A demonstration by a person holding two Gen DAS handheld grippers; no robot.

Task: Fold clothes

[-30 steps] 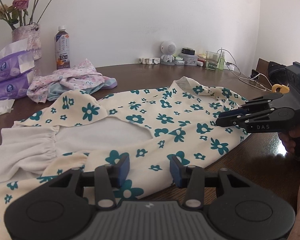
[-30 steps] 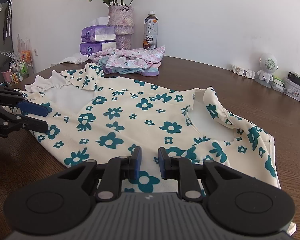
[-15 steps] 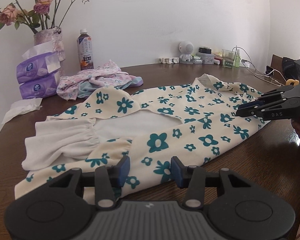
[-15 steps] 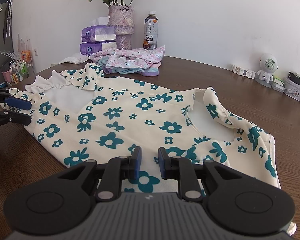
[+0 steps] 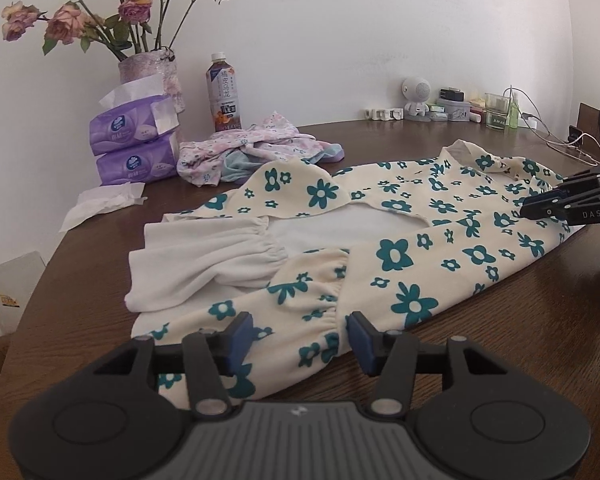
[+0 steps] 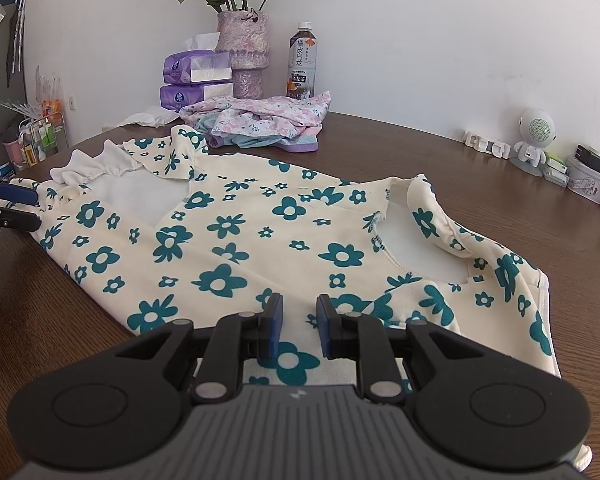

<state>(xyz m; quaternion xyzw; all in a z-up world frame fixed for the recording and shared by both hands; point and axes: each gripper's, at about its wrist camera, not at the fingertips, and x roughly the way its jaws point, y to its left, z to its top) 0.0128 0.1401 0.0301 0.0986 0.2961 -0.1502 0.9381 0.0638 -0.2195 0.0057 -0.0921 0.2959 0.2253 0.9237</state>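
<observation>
A: Cream floral garment (image 6: 236, 236) lying spread across the brown table (image 6: 500, 208), teal flowers up, one white ruffled sleeve (image 5: 204, 264) folded over at the left end

B: And the left gripper (image 5: 300, 338) hangs over the near hem by that sleeve, jaws opening, cloth beneath the gap, blue pads clear of it, nothing gripped

A: Over to the right gripper (image 6: 298, 330), low over the near edge at the neckline end, jaws a narrow gap apart. The cloth shows beneath that gap, pads not pinching any of it as far as I can see

B: From the left wrist view the right gripper sits at the garment's far right edge, fingers nearly together

A: Behind it all, a crumpled pink floral pile (image 6: 260, 120) near the wall, apart from the garment, with a vase of roses (image 6: 242, 48), purple tissue packs (image 6: 196, 80) and a tea bottle (image 6: 302, 60) lined up beside it
</observation>
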